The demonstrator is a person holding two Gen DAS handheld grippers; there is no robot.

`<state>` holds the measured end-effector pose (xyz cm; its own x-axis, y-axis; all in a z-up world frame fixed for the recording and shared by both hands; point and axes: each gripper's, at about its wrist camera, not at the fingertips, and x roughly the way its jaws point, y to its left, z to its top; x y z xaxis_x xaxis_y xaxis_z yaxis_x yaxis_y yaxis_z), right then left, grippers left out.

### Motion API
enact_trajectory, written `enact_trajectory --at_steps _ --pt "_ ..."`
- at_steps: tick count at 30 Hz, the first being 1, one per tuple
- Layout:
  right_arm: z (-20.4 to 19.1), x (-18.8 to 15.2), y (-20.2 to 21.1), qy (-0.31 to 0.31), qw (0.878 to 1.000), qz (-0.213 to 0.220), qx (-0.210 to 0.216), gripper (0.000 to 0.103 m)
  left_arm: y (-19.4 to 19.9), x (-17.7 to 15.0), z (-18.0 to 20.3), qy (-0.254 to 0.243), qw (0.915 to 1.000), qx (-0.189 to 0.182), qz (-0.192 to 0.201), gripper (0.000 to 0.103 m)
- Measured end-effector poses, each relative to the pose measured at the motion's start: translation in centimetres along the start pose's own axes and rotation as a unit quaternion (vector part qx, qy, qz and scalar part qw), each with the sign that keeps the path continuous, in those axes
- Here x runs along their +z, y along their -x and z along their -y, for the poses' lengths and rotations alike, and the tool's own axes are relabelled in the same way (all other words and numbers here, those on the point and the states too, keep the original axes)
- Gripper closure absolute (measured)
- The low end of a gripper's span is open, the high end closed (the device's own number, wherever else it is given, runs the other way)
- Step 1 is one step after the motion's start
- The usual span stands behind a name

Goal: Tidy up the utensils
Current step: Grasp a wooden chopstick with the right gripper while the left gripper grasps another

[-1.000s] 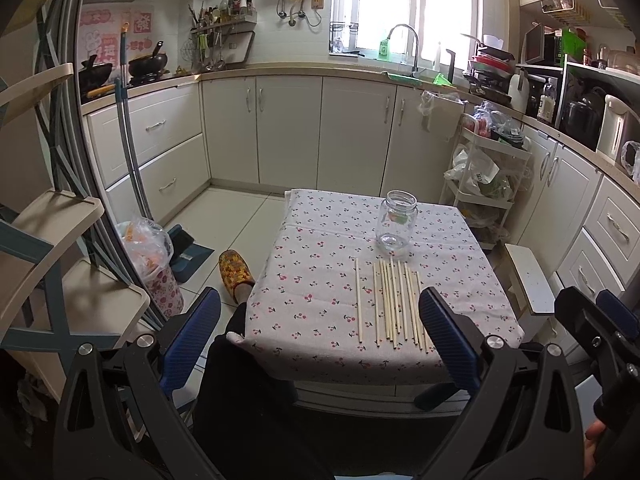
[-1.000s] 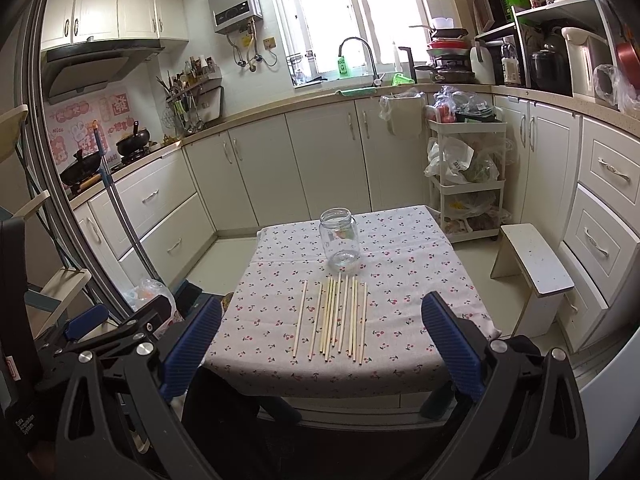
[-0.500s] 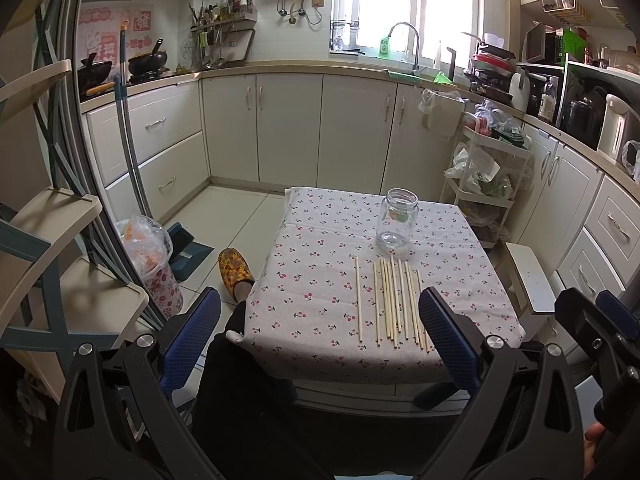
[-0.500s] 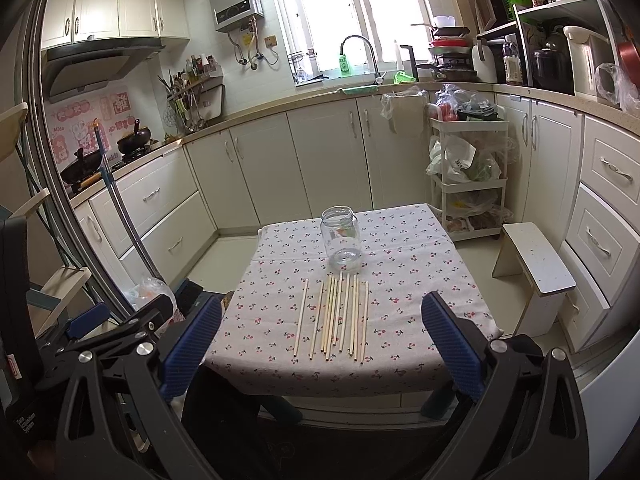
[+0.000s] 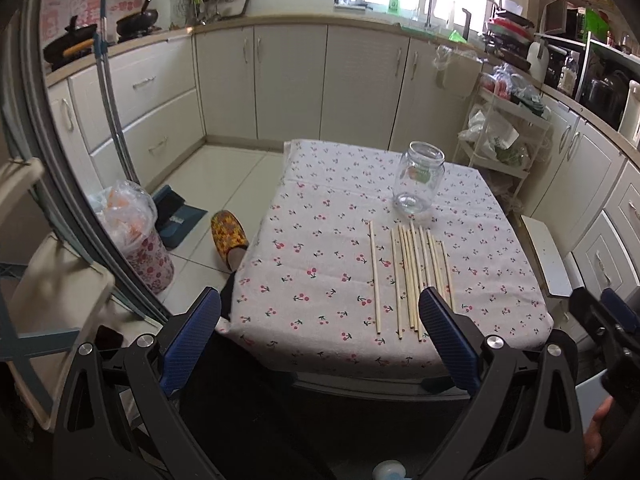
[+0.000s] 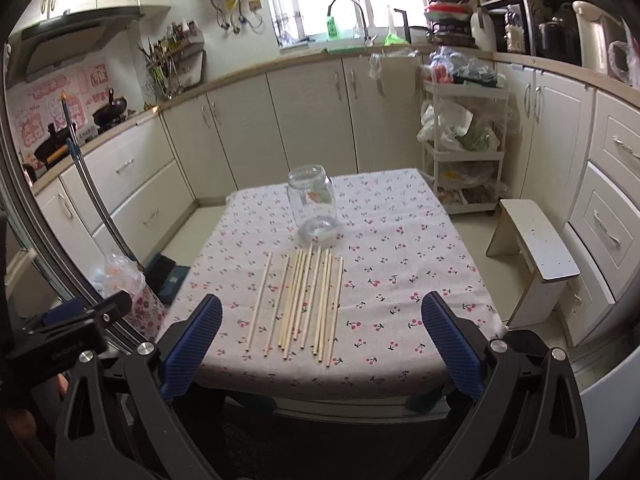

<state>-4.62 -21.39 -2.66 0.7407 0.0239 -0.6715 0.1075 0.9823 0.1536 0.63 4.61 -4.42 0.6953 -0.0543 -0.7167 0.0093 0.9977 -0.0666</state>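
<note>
I hold two grippers above the near edge of a small table covered in a cherry-print tablecloth (image 5: 312, 240). My left gripper (image 5: 320, 344) and right gripper (image 6: 322, 344) both have their jaws spread wide, pinching nothing. A row of wooden chopsticks (image 6: 304, 300) lies flat toward the near edge of the tabletop, long axes running from me toward the far edge. One chopstick sits slightly apart on the left side of the row. An empty glass jar (image 6: 314, 204) stands upright just beyond their far tips. The chopsticks lie ahead and below both grippers; from my left they sit toward its right finger, from my right toward its left finger. Neither looks clearly nearer. Bare cloth lies open on both sides of the row.
</note>
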Motion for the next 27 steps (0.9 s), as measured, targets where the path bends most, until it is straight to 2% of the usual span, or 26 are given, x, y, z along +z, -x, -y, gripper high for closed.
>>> enact_trajectory --at_steps 2,4,5,7,12,15,16,20,22,27 --pt "0.4 0.0 -2.3 0.004 1.000 -0.016 0.001 0.011 -1.7 0.4 0.3 -0.001 1.0000 0.003 -0.008 0.008" --pt "0.8 0.0 -4.8 0.004 0.999 -0.036 0.006 0.027 -3.6 0.8 0.6 -0.004 0.9999 0.005 -0.014 0.008" --pt "0.9 0.1 -6.3 0.005 0.999 -0.048 0.006 0.029 -4.7 1.1 0.9 -0.006 0.9998 0.009 -0.017 0.008" --pt "1.2 -0.1 -8.8 0.006 0.998 -0.069 0.008 0.045 -6.9 1.6 1.3 -0.010 0.9995 0.009 -0.029 0.008" --pt "1.7 0.1 -16.2 0.004 0.993 -0.119 0.007 0.063 -11.8 2.7 2.7 -0.022 0.9983 0.011 -0.053 0.008" --pt "1.7 0.3 -19.3 0.011 0.991 -0.135 -0.001 0.065 -14.4 3.1 3.1 -0.022 0.9974 0.013 -0.067 0.008" --pt "1.7 0.3 -20.3 0.012 0.990 -0.141 -0.003 0.070 -15.1 3.3 3.2 -0.023 0.9971 0.014 -0.071 0.008" --pt "2.1 0.3 -23.6 0.015 0.986 -0.167 -0.010 0.077 -17.8 3.8 3.7 -0.025 0.9961 0.012 -0.084 0.008" --pt "2.0 0.3 -24.5 0.025 0.985 -0.172 -0.012 0.082 -19.1 4.1 4.1 -0.030 0.9957 0.012 -0.087 0.008" --pt "1.5 0.2 -25.5 0.069 0.983 -0.168 -0.013 0.087 -22.5 4.5 5.2 -0.039 0.9937 0.006 -0.105 0.008"
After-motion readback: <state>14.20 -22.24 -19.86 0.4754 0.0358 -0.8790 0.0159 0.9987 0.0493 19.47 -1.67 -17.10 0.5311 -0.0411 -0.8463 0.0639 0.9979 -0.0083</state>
